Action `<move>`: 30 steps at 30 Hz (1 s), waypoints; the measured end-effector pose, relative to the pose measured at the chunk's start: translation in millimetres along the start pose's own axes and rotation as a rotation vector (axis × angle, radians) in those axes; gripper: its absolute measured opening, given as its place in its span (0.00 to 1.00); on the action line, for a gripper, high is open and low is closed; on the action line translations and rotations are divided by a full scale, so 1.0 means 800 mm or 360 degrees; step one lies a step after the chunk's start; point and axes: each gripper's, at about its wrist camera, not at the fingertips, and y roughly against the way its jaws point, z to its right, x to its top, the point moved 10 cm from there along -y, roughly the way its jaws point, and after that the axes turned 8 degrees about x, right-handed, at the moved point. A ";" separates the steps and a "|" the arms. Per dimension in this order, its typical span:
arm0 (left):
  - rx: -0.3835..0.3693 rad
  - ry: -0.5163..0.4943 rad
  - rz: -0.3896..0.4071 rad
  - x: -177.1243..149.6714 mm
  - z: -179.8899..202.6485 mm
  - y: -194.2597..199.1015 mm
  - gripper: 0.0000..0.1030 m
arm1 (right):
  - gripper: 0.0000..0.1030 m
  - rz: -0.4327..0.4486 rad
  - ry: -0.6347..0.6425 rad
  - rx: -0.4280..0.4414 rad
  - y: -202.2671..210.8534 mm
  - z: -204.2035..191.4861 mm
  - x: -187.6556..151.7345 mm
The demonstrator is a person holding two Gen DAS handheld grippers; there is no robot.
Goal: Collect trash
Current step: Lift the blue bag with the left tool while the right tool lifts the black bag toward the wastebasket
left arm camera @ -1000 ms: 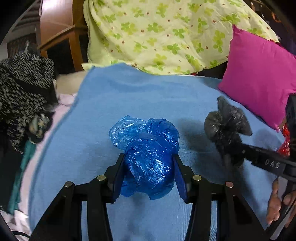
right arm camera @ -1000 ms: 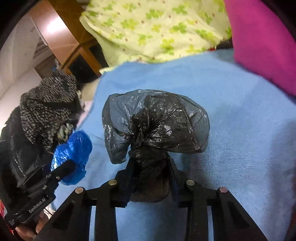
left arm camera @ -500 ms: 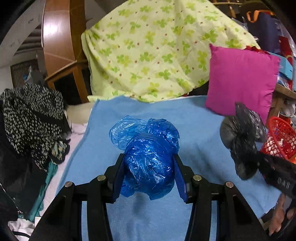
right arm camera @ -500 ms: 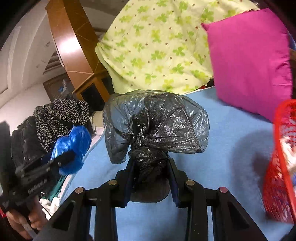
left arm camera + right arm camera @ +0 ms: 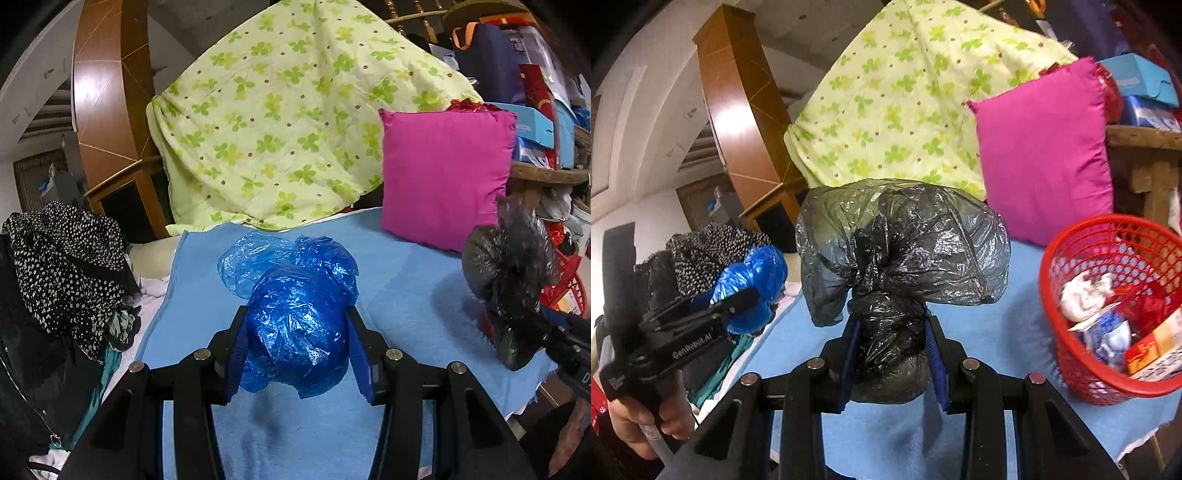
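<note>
I am working in a lived-in home bedroom: bed (image 5: pixel 406 280), clover-print quilt (image 5: pixel 295 122), pink pillow (image 5: pixel 443 177), heaped clothes (image 5: pixel 66 266).

Blanket (image 5: pixel 406 295) covers the bed. Quilt (image 5: pixel 295 122) piled at its far end, pillow (image 5: pixel 443 177) just right of the quilt, standing on the blanket. Clothes heap (image 5: pixel 62 266) off the blanket's left edge. Basket (image 5: pixel 1067 354) at the blanket's right edge, scraps (image 5: pixel 1086 291) and cartons inside. Shelf (image 5: pixel 546 173) with boxes behind the pillow, right.
</note>
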 end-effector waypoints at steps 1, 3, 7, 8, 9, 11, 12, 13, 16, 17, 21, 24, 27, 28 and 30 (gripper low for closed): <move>-0.0003 -0.0004 0.0005 0.002 0.003 0.002 0.50 | 0.35 0.0009 -0.0002 0.0002 0.006 -0.001 0.003; -0.0005 -0.0011 0.0008 0.005 0.007 0.006 0.50 | 0.35 0.0037 0.0002 -0.0004 0.021 -0.004 0.006; -0.0015 -0.0029 0.0016 0.008 0.018 0.012 0.50 | 0.35 0.0063 0.0006 -0.0014 0.040 -0.007 0.005; -0.0020 -0.0035 0.0017 0.008 0.021 0.013 0.50 | 0.35 0.0069 0.0002 -0.0014 0.045 -0.007 0.005; -0.0026 -0.0038 0.0014 0.008 0.024 0.014 0.50 | 0.35 0.0073 -0.0001 -0.0011 0.048 -0.006 0.006; -0.0030 -0.0047 0.0014 0.008 0.028 0.015 0.50 | 0.35 0.0089 0.0005 -0.0020 0.056 -0.006 0.006; -0.0030 -0.0050 0.0015 0.008 0.030 0.016 0.50 | 0.35 0.0095 0.0007 -0.0021 0.060 -0.007 0.007; -0.0033 -0.0052 0.0012 0.008 0.033 0.016 0.50 | 0.35 0.0098 0.0006 -0.0017 0.063 -0.007 0.007; -0.0041 -0.0060 0.0004 0.007 0.039 0.017 0.50 | 0.35 0.0116 0.0015 -0.0025 0.066 -0.007 0.013; -0.0040 -0.0067 0.0005 0.007 0.041 0.017 0.50 | 0.35 0.0120 0.0012 -0.0024 0.068 -0.006 0.014; -0.0049 -0.0090 -0.0006 0.008 0.051 0.017 0.50 | 0.35 0.0146 0.0002 -0.0030 0.075 -0.003 0.018; -0.0054 -0.0107 -0.0005 0.009 0.059 0.018 0.50 | 0.35 0.0165 -0.0010 -0.0032 0.080 0.002 0.021; -0.0065 -0.0122 -0.0001 0.011 0.066 0.020 0.50 | 0.35 0.0184 -0.0023 -0.0039 0.085 0.007 0.022; -0.0067 -0.0133 0.0002 0.011 0.070 0.020 0.50 | 0.35 0.0187 -0.0029 -0.0043 0.086 0.010 0.023; -0.0078 -0.0137 -0.0004 0.012 0.075 0.020 0.50 | 0.35 0.0193 -0.0038 -0.0051 0.089 0.014 0.023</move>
